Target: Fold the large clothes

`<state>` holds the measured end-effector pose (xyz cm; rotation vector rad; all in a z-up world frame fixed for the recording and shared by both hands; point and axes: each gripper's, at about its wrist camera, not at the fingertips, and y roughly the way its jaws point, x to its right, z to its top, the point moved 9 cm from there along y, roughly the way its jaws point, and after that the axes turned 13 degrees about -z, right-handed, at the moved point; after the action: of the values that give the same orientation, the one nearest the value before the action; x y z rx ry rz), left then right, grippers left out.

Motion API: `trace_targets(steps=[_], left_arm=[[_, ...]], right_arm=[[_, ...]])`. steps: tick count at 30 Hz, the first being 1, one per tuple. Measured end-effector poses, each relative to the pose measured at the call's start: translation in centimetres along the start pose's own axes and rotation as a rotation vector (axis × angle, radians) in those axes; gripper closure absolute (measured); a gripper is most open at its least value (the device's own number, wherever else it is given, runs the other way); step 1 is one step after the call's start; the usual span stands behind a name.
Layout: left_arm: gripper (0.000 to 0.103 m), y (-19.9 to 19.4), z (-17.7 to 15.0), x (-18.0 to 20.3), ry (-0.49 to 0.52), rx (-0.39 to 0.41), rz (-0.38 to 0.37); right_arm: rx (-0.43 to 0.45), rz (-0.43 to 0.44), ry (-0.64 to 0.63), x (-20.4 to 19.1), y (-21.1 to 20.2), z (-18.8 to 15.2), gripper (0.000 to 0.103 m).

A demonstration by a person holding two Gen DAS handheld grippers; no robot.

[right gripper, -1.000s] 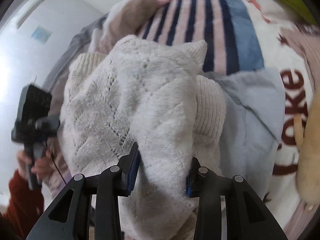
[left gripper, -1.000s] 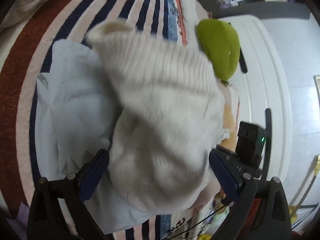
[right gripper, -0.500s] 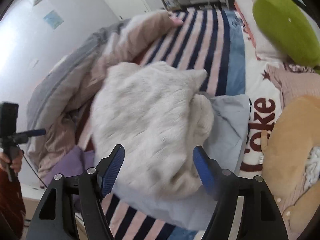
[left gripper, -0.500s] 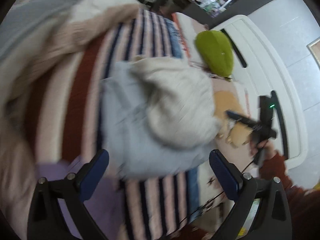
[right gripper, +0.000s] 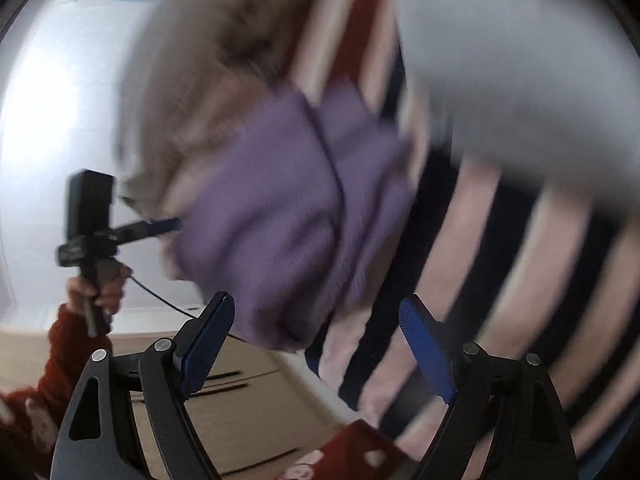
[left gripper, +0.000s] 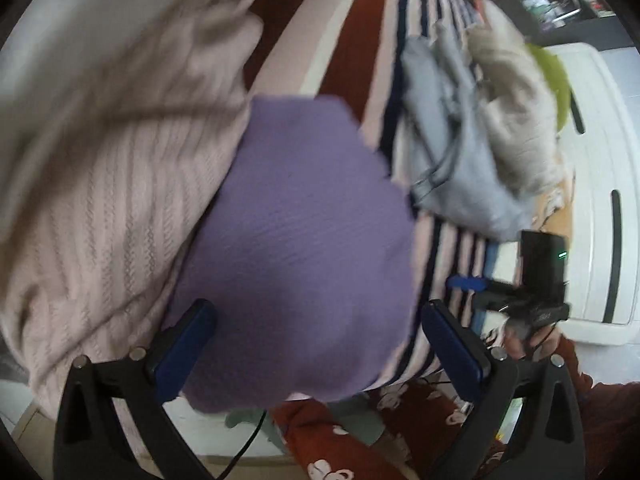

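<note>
PROGRESS: cream ribbed-knit sweater (left gripper: 516, 120) folded atop folded pale-blue garment (left gripper: 448, 152), far side of striped bedspread (left gripper: 348, 40); crumpled purple crepe-textured garment (left gripper: 304, 248) near bed edge, unfolded, apparently next | LEFT gripper (left gripper: 316, 344): jaws wide, empty, straddling purple cloth | RIGHT gripper (right gripper: 316, 348): jaws wide, empty | NOTE: beige cable-knit pile (left gripper: 112, 152) adjacent; motion blur

The left tongs (left gripper: 320, 348) gape wide over a purple garment (left gripper: 296, 248) on the striped bed (left gripper: 352, 40); far right lie a grey garment (left gripper: 452, 160) and a cream sweater (left gripper: 516, 112).
</note>
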<state>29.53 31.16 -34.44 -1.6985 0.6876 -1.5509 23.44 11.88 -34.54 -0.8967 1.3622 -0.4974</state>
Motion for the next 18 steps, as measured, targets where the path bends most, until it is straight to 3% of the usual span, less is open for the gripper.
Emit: trace_targets(steps=[3,6,10,14,16,17,18], left_arm=[[0.001,0.9,0.0,-2.2,0.013,-0.033,0.049],[0.001,2.1,-0.1,-2.7,0.043,-0.087,0.039],[0.001,2.9,-1.0,-2.5,0.087,-0.129,0.083],[0.001,3.1,-1.6,-2.0,0.067,-0.101,0.085],[0.001,3.2,-1.9,-1.1,0.057,-0.095,0.068],[0.001,3.3,-2.2,-0.6,0.054,-0.091,0.056],[0.001,3.5,-2.4,-0.1,0.055,-0.088,0.049]], right_arm=[[-0.048,0.055,0.104,0.4,5.4,-0.9,0.021],[-0.035,0.109,0.152,-0.6,8.4,-0.4,0.019],[0.001,0.202,0.202,-2.1,9.4,1.5,0.017],[0.024,0.309,0.245,-3.8,8.9,3.2,0.019],[0.052,0.307,0.213,-4.4,8.2,3.8,0.04],[0.073,0.291,0.186,-4.7,7.7,4.3,0.064],[0.073,0.277,0.182,-5.0,7.6,4.4,0.076]])
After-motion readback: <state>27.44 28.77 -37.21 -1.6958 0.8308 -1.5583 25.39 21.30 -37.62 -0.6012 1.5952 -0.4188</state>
